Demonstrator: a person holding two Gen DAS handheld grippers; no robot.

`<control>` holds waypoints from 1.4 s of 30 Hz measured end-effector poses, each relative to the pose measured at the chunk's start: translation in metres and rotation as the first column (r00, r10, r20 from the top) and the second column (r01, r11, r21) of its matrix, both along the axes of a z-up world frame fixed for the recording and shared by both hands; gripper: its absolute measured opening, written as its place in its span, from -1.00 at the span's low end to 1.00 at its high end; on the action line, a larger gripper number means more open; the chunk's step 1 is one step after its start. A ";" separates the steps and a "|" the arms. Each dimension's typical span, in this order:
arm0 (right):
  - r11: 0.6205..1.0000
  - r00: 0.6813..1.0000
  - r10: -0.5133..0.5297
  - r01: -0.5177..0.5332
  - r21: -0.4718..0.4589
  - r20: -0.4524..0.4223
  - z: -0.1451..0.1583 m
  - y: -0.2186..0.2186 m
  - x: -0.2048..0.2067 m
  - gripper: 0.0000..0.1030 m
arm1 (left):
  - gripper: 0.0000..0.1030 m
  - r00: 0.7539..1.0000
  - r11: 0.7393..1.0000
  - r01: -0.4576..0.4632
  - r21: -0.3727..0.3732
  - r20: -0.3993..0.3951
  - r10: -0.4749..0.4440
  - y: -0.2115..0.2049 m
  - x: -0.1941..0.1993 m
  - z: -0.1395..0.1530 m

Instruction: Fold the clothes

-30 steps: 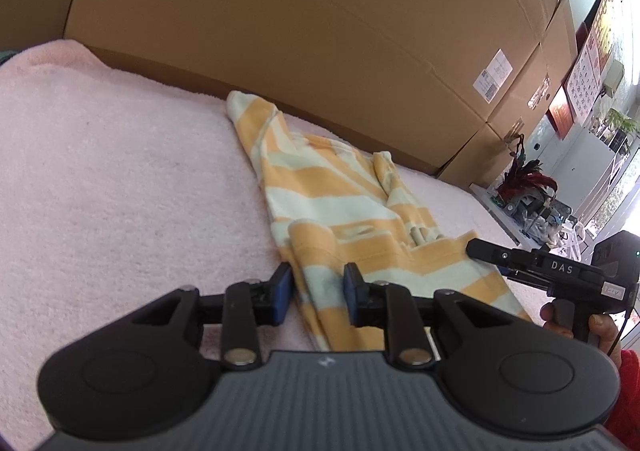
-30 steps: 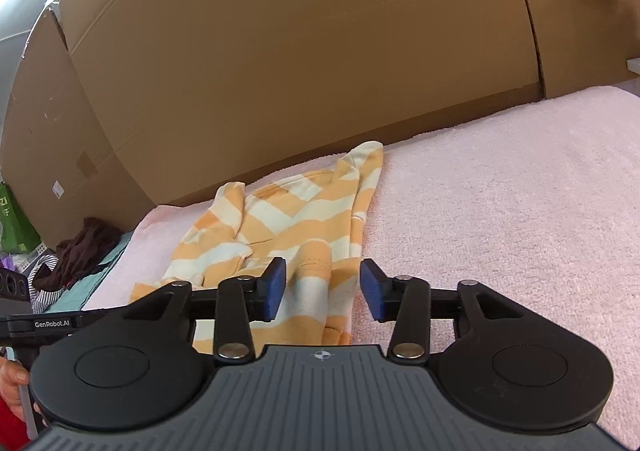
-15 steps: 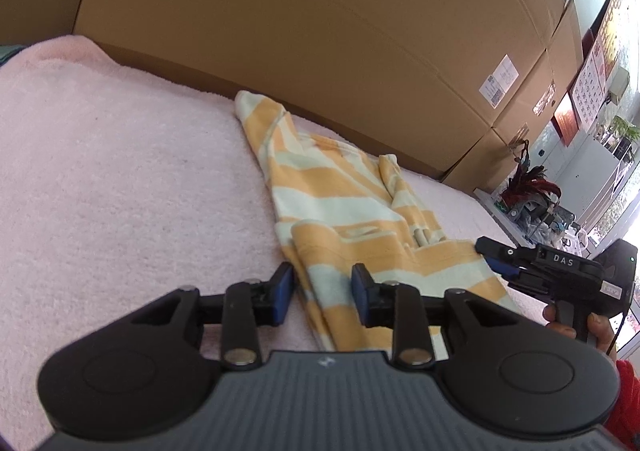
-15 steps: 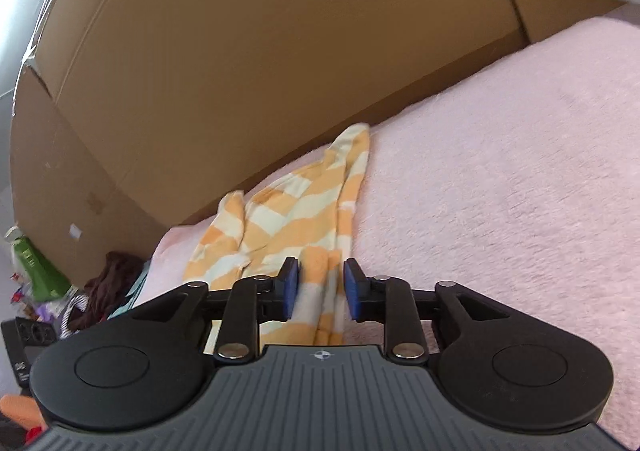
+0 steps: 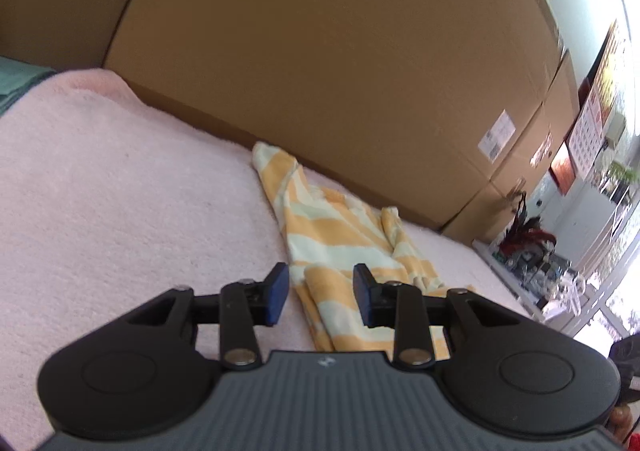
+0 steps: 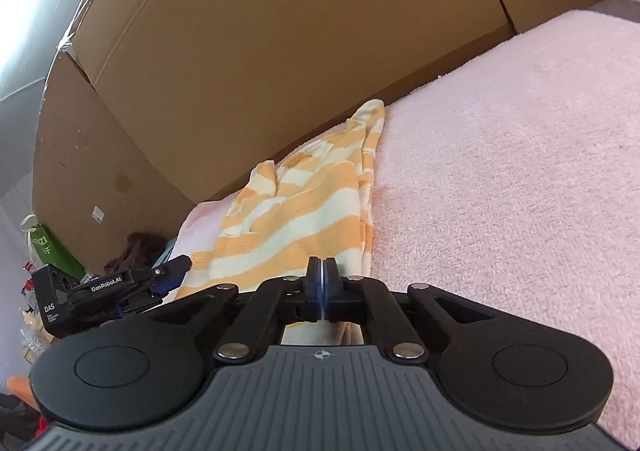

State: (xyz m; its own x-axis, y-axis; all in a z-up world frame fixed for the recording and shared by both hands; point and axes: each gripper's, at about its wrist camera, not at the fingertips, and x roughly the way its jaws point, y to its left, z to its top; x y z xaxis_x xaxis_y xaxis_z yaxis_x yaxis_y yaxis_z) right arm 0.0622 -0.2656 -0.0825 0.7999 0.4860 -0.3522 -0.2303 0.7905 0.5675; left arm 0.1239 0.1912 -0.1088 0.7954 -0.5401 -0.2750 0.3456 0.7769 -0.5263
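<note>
Cardboard boxes (image 5: 340,63): brown, large, standing in a row along the far edge of the work surface; white labels stuck on some.
Blanket (image 6: 520,179): pale pink, fuzzy, spread flat as the work surface; fills most of both views.
Shirt (image 6: 296,211): orange and cream stripes, lying rumpled on the blanket close to the boxes, one narrow end pointing at the cardboard wall; near part doubled over in a loose fold (image 5: 340,291).
Left gripper (image 5: 320,293): blue pads spread apart, the fold of the shirt lying between and beyond them; whether the pads touch the cloth I cannot tell. In the right wrist view it shows from the side (image 6: 170,271), low over the shirt's near left edge.
Right gripper (image 6: 321,279): blue pads pressed together at the near hem of the shirt; cloth shows just below and behind the pads, so it looks pinched on the hem, though the contact itself is hidden.
Dark cloth heap (image 6: 136,251): off the blanket's left end, small, beside a green bag (image 6: 48,251).
</note>
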 end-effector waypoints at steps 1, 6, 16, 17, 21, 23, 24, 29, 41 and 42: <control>1.000 0.999 0.019 -0.019 -0.018 0.031 0.004 0.003 -0.006 -0.72 | -0.40 0.999 1.000 -0.004 -0.019 0.035 0.004 0.003 -0.010 0.004; 0.993 0.992 0.109 -0.106 -0.060 0.058 0.002 0.017 -0.016 -0.58 | -0.32 0.992 0.992 0.122 -0.044 0.019 -0.121 -0.020 -0.045 0.007; 0.997 0.996 0.075 -0.075 0.003 0.040 -0.020 0.002 -0.018 -1.00 | -0.01 0.986 0.983 0.155 0.094 -0.076 -0.148 -0.049 -0.054 -0.005; 0.997 0.996 0.075 -0.075 0.000 0.042 -0.020 0.002 -0.019 -1.00 | -0.03 0.988 0.983 0.143 0.117 -0.076 -0.135 -0.050 -0.053 -0.001; 0.997 0.997 0.076 -0.076 -0.007 0.015 -0.008 0.004 -0.014 -0.91 | 0.16 0.988 0.968 0.155 0.197 -0.024 -0.153 -0.069 -0.043 0.017; 0.996 0.996 0.075 -0.072 -0.061 0.049 0.006 0.014 -0.005 -0.71 | 0.22 0.983 0.959 0.179 0.222 0.001 -0.184 -0.082 -0.034 0.024; 0.993 0.995 0.076 -0.069 -0.091 0.069 0.013 0.020 0.000 -0.69 | 0.22 0.981 0.955 0.188 0.228 0.006 -0.195 -0.086 -0.030 0.025; 0.984 0.996 0.084 -0.080 -0.157 0.016 0.021 0.045 0.051 -0.49 | 0.26 0.975 0.953 0.220 0.207 -0.027 -0.219 -0.089 -0.014 0.015; 0.999 0.998 -0.032 0.033 0.025 -0.051 -0.006 0.009 0.065 -1.00 | 0.47 0.963 0.939 0.268 0.216 -0.047 -0.264 -0.093 0.005 0.014; 0.999 0.998 -0.031 0.032 0.020 -0.048 -0.005 0.010 0.064 -0.99 | 0.52 0.964 0.938 0.266 0.224 -0.049 -0.262 -0.092 0.007 0.015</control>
State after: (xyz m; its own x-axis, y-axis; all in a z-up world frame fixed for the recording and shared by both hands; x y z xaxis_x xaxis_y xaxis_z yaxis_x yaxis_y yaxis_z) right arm 0.1265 -0.2555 -0.0877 0.7971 0.4685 -0.3809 -0.1779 0.7850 0.5934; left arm 0.1307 0.0990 -0.0943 0.6265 -0.6516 -0.4277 0.5463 0.7585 -0.3554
